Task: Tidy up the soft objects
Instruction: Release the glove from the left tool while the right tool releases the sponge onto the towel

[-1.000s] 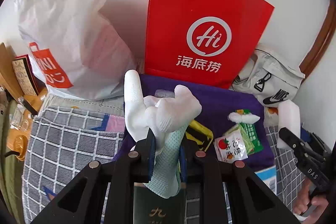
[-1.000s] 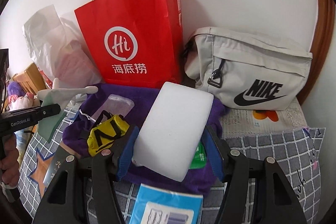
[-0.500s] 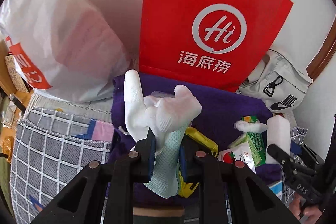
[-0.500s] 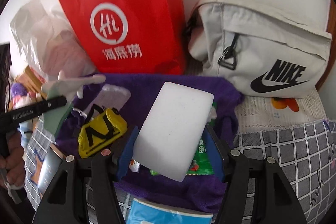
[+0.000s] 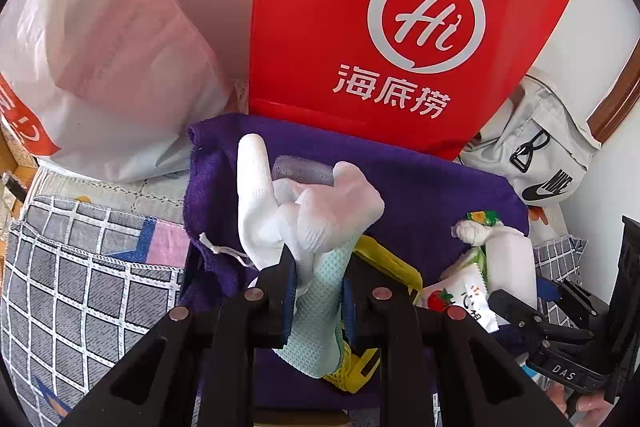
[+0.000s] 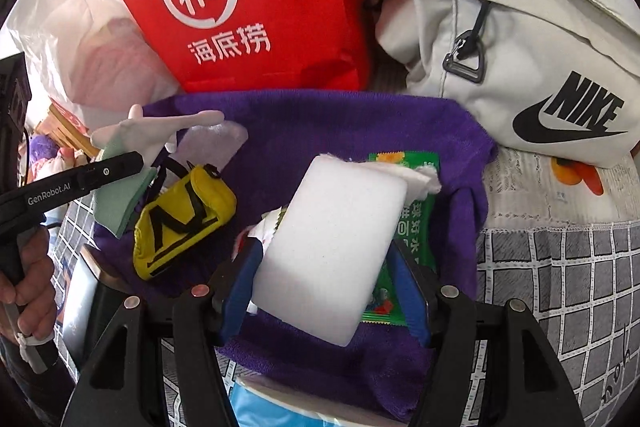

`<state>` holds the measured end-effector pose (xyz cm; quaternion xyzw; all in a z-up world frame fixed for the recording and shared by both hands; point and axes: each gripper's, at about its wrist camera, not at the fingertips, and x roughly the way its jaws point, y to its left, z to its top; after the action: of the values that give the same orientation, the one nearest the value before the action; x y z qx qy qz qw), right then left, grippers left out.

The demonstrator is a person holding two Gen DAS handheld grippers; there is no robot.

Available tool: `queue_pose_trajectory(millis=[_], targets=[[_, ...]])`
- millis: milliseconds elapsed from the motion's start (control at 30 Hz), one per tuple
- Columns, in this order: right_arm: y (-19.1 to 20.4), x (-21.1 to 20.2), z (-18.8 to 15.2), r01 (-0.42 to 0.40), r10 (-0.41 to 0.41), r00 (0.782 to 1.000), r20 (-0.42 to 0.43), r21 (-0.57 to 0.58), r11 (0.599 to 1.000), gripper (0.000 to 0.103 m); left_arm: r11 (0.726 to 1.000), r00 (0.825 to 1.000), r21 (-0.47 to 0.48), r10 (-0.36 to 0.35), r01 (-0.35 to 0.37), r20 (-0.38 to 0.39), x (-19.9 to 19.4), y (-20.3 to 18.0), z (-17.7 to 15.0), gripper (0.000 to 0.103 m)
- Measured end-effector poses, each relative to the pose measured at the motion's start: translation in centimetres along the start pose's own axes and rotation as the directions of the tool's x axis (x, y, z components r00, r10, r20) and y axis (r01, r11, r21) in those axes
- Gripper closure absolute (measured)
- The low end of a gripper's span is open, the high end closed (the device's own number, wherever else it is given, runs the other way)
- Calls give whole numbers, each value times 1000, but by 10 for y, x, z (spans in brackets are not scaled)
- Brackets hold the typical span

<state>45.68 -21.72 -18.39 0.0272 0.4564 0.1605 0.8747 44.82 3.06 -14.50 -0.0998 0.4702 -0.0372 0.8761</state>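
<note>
We look down on a checked grey bedspread (image 6: 560, 267) where a purple towel (image 5: 420, 187) lies spread against a red paper bag (image 5: 380, 7), with a white plastic bag (image 5: 100, 47) on one side and a pale grey Nike bag (image 6: 520, 47) on the other. On the towel we see a yellow pouch (image 6: 180, 219) and green snack packets (image 6: 416, 219). Our right gripper (image 6: 326, 291) clamps a white sponge block (image 6: 332, 247) between its blue pads, just above the towel and over the packets. Our left gripper (image 5: 318, 287) is nearly closed, pinching a white and mint-green glove (image 5: 316, 227) by its cuff, fingers upward, above the towel and beside the pouch. A hand (image 6: 24, 275) grips the left handle.
</note>
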Motion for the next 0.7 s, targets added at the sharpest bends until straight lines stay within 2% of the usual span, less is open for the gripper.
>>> queue_pose_trajectory(millis=[233, 333, 433, 533, 600, 700], targets=[[0, -4, 4, -13, 13, 1000, 26, 12, 1000, 37, 1000, 1000, -3, -15, 15, -6, 5, 1, -1, 84], [-2, -15, 8, -43, 41, 997, 60, 36, 998, 31, 1000, 1000, 4, -9, 9, -18, 7, 2, -1, 81], [1, -21, 9, -18, 15, 996, 86, 25, 1000, 22, 1000, 1000, 13, 11, -11, -22, 6, -1, -1, 69], [5, -21, 11, 23, -23, 997, 80, 4, 1000, 22, 1000, 1000, 26, 18, -18, -9, 2, -5, -1, 57], [6, -21, 11, 46, -46, 996, 74, -4, 999, 22, 999, 1000, 36, 19, -19, 2, -4, -8, -1, 45], [9, -29, 10, 63, -62, 995, 83, -8, 998, 22, 999, 999, 46, 24, -26, 25, -14, -10, -2, 37]])
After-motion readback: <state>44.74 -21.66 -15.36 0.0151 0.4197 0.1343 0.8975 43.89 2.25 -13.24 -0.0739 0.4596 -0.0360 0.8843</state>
